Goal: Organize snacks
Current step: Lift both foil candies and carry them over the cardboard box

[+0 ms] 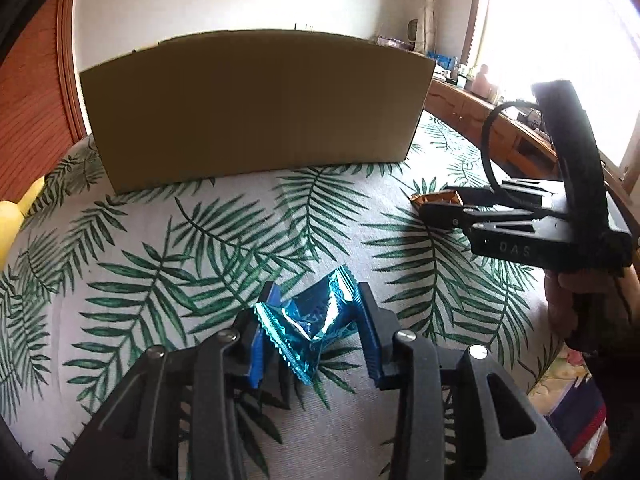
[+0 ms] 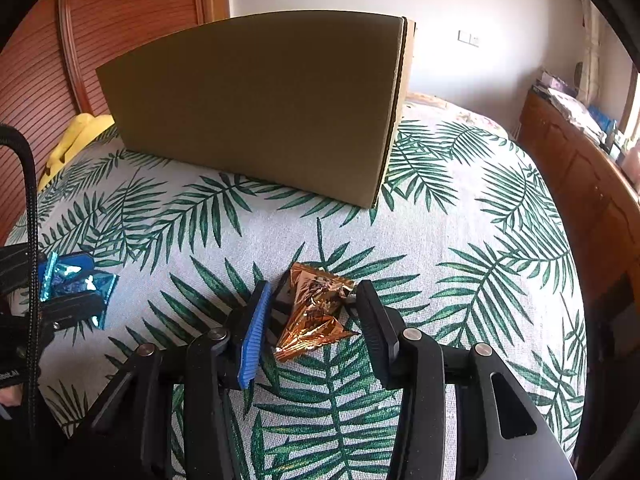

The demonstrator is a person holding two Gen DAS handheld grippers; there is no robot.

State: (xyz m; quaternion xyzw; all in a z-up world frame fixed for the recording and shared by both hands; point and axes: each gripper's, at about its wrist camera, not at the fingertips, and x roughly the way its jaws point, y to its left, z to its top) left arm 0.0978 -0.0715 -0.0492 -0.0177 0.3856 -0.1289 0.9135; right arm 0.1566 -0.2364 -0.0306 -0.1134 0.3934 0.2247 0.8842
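On the leaf-print cloth (image 1: 168,240), nearest the left camera, the left gripper (image 1: 316,320) is clamped on a crumpled blue snack packet (image 1: 308,320), its blue pads (image 1: 260,344) pressing the foil from both sides. Whether the packet has left the cloth I cannot tell. To its right, the right gripper (image 2: 310,322) straddles a copper-gold snack packet (image 2: 316,312) lying on the cloth; its jaws sit close at the foil's sides, but it is hard to say that both pads press it. Beyond both stands a cardboard box (image 1: 256,108), upright, well apart from the packets, its near wall hiding the inside. Pick-up looks like the step in hand. Next, I judge, each packet must be lifted above that wall and let go inside.
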